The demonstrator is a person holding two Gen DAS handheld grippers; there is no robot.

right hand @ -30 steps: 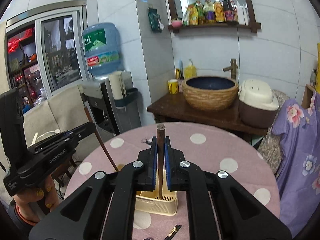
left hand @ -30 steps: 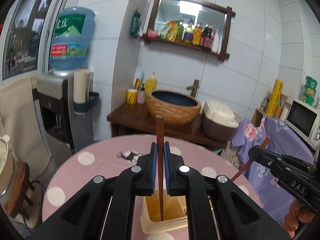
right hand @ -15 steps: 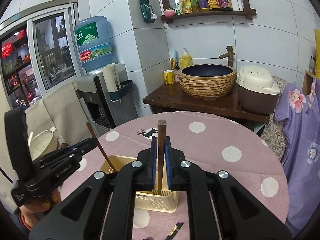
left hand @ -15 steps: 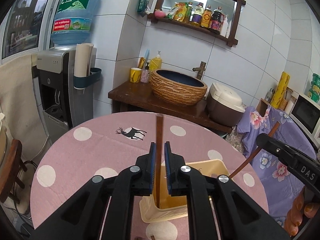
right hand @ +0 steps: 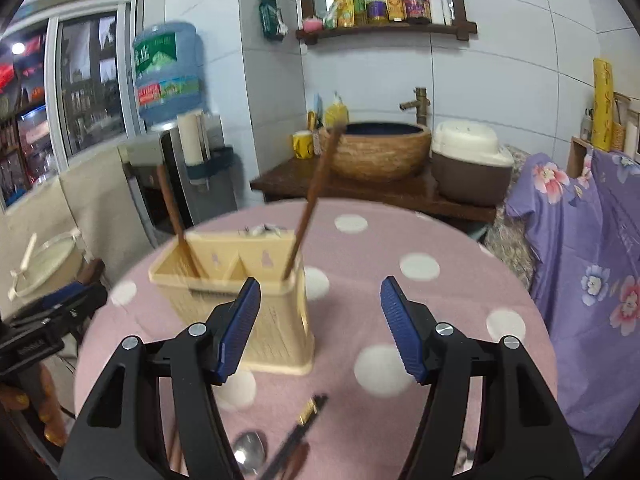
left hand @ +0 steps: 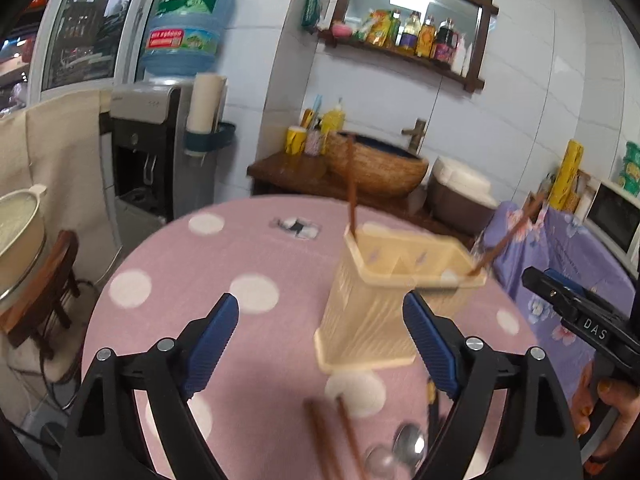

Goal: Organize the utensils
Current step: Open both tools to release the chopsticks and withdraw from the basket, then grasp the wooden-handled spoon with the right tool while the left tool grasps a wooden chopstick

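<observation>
Two slender brown wooden chopsticks stand in the cream slotted plastic utensil holder (right hand: pixel 240 300) on the round pink polka-dot tablecloth (right hand: pixel 440 300), one chopstick (right hand: pixel 312 200) leaning in the right compartment, the other (right hand: pixel 176 220) in the left; they are judged light, stiff and somewhat smooth, best pinched across the shaft near mid-length so they do not swing or slip; the holder itself is judged light and easily tipped. More brown chopsticks (left hand: pixel 336 436), a dark gold-banded pair (right hand: pixel 304 416) and a metal spoon (right hand: pixel 250 450) lie on the cloth nearer the cameras. A second ago each chopstick was pinched upright above the holder; since then both have been let go, the jaws having just been opening; the left gripper (left hand: pixel 320 344) and the right gripper (right hand: pixel 318 328) are now spread with nothing between them.
</observation>
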